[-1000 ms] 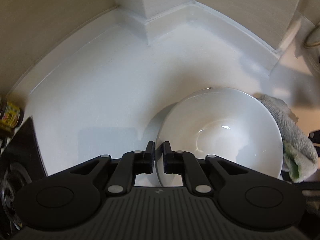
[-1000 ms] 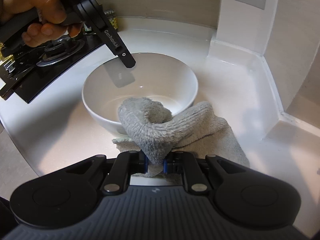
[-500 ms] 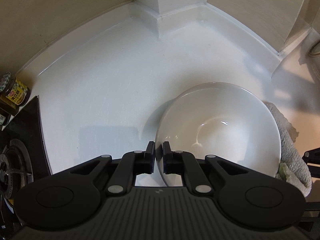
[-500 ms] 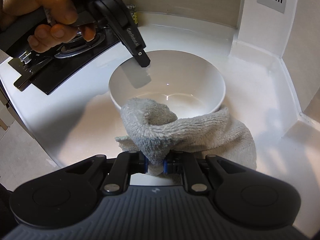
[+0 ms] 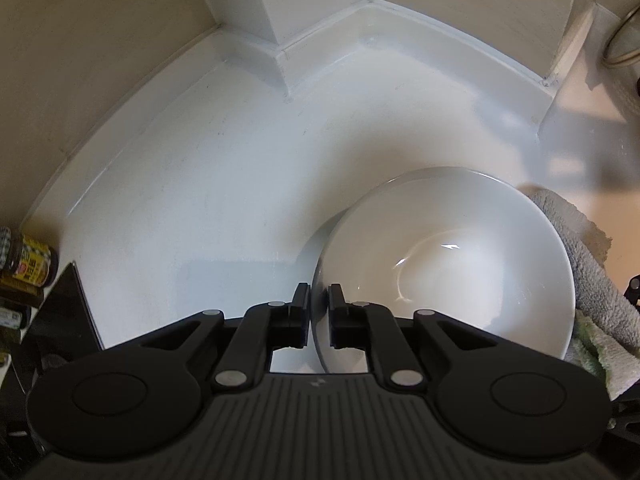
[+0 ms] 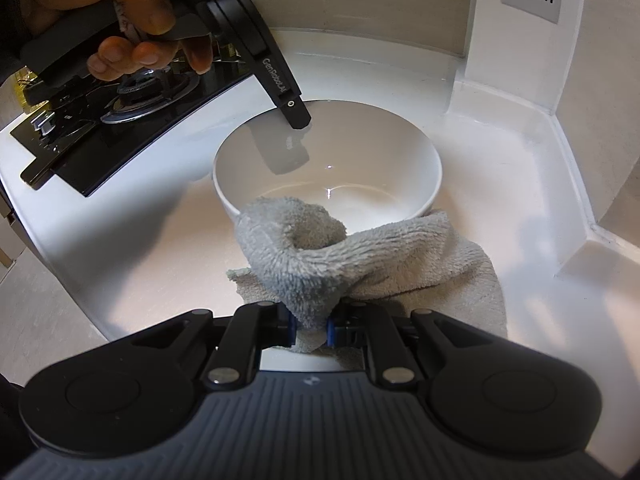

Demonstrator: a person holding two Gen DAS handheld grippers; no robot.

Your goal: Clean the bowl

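The white countertop (image 5: 224, 184) fills most of the room's corner, running up to pale walls. At its left edge sits a black glass cooktop (image 6: 120, 128) with a gas burner. The bowl (image 6: 328, 168) stands upright on the counter beside it: plain glossy white, round, deep, its inside bare and shining with a small glint of light. A grey terry towel (image 6: 320, 256) lies bunched against the bowl's near side, one fold lapping over the rim. The right gripper (image 6: 309, 330) is clenched on that towel. The left gripper (image 5: 319, 300) straddles the bowl's rim, its jaws opening, the pads standing off the rim. Its finger reads "GenRobot.AI". A hand (image 6: 116, 12) holds it. A small jar (image 5: 30, 264) with a yellow label, unreadable, stands by the cooktop.
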